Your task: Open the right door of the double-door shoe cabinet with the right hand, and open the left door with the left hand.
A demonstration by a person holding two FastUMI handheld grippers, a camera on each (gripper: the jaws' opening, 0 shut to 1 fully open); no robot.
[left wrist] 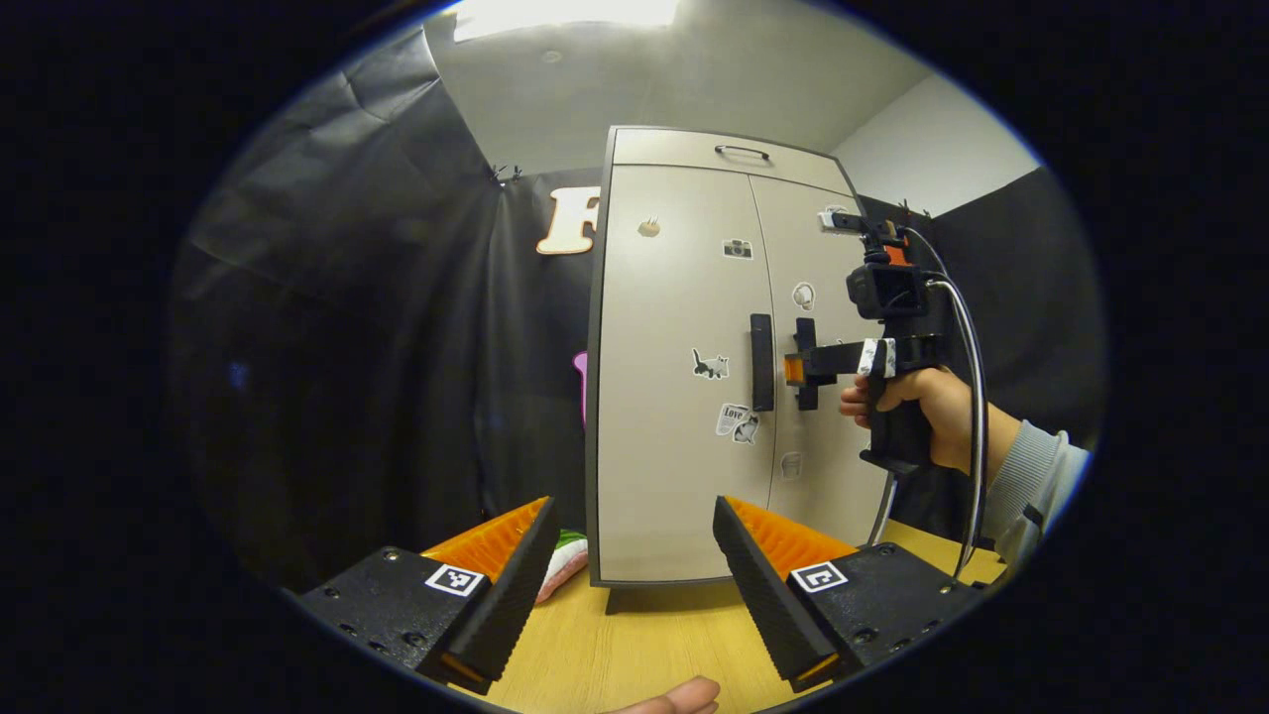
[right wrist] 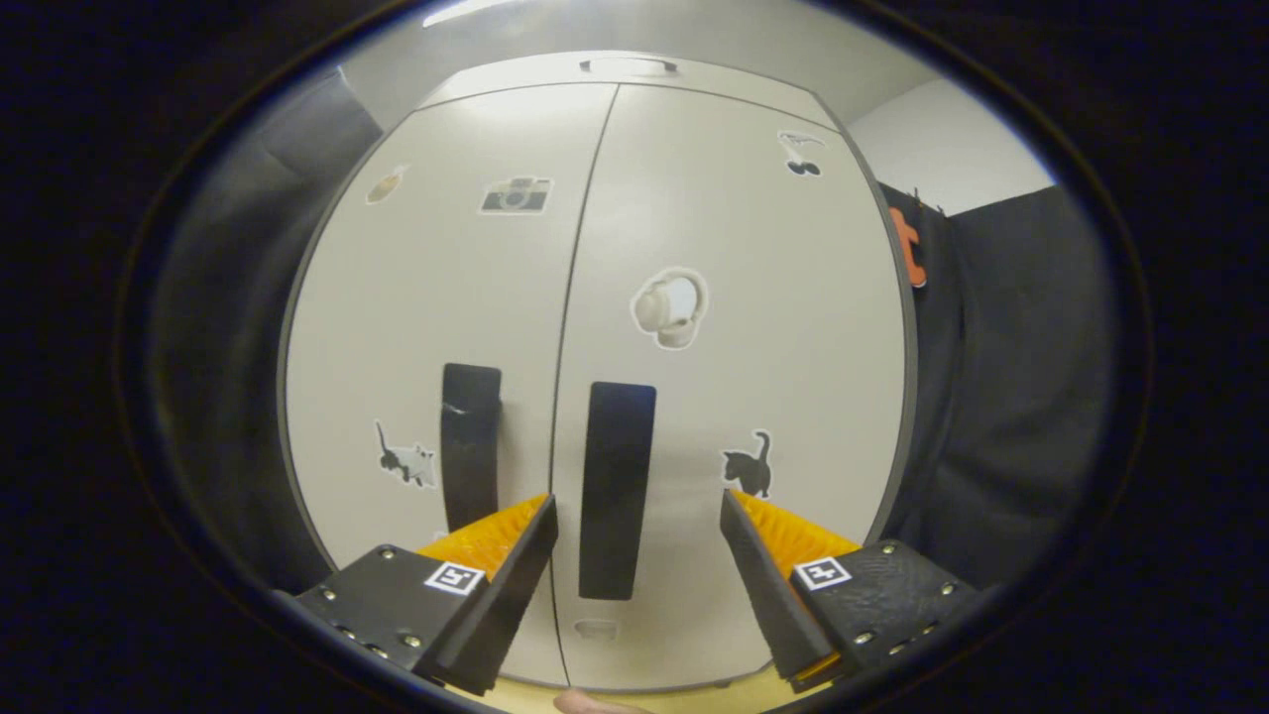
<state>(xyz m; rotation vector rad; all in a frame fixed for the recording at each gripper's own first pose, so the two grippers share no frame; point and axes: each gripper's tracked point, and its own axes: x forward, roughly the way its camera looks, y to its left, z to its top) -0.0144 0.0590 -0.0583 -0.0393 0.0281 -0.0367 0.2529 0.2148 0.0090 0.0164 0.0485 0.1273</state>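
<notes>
On the yellow wooden table [left wrist: 634, 645] stands the tall beige double-door shoe cabinet [left wrist: 684, 397], both doors closed and dotted with small stickers. Close before the cabinet's right door [right wrist: 734, 397], we hold the right tool [right wrist: 639, 555] with its fingers spread wide, one on each side of that door's black vertical bar handle [right wrist: 615, 491], touching nothing that we can see. From the left gripper view, the right tool [left wrist: 798, 369] sits level with the right handle [left wrist: 805, 363], gripped by a hand [left wrist: 917, 407] in a grey sleeve. Farther back from the cabinet, our left tool [left wrist: 634, 555] is also wide open and empty, facing the left door [left wrist: 684, 377] and its black handle [left wrist: 761, 362].
</notes>
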